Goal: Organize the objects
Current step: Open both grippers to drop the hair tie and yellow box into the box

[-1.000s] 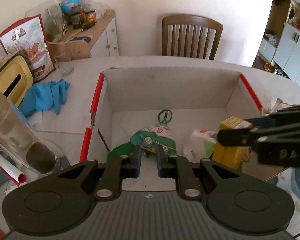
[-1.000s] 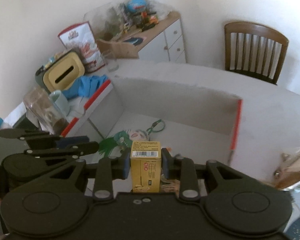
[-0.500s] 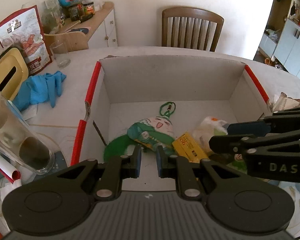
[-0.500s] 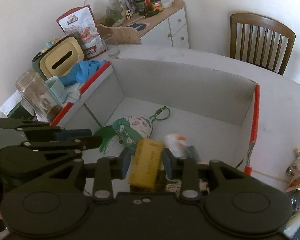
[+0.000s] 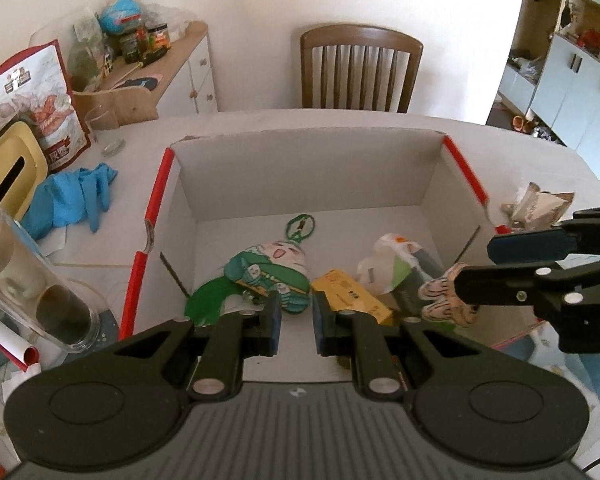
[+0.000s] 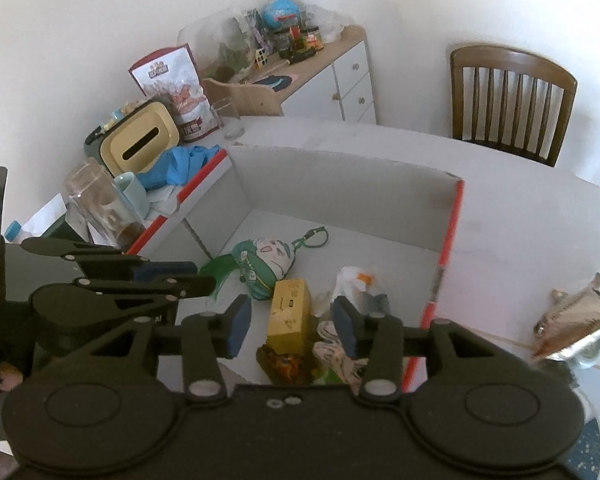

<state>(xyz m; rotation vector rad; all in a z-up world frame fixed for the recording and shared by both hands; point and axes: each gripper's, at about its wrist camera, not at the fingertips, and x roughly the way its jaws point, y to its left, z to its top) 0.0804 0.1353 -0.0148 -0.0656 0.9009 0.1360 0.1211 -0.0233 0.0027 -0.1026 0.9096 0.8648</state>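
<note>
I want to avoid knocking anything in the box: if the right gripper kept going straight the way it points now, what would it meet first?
Probably the yellow carton, lying free in the cardboard box between the opening jaws of the right gripper. Depth is unclear, so that is a judgement.

A pale surface point(image 5: 340, 124) carries an open red-edged box point(image 5: 308, 168), blue gloves point(image 5: 72, 200), a yellow-lidded container point(image 5: 8, 168), a snack bag point(image 5: 36, 96), glass jar point(image 5: 24, 280) and crumpled wrapper point(image 5: 540, 208)

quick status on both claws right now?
Left claw: shut, nothing held, above the box.
Right claw: open and opening, pads clear of the yellow carton lying in the box.
</note>
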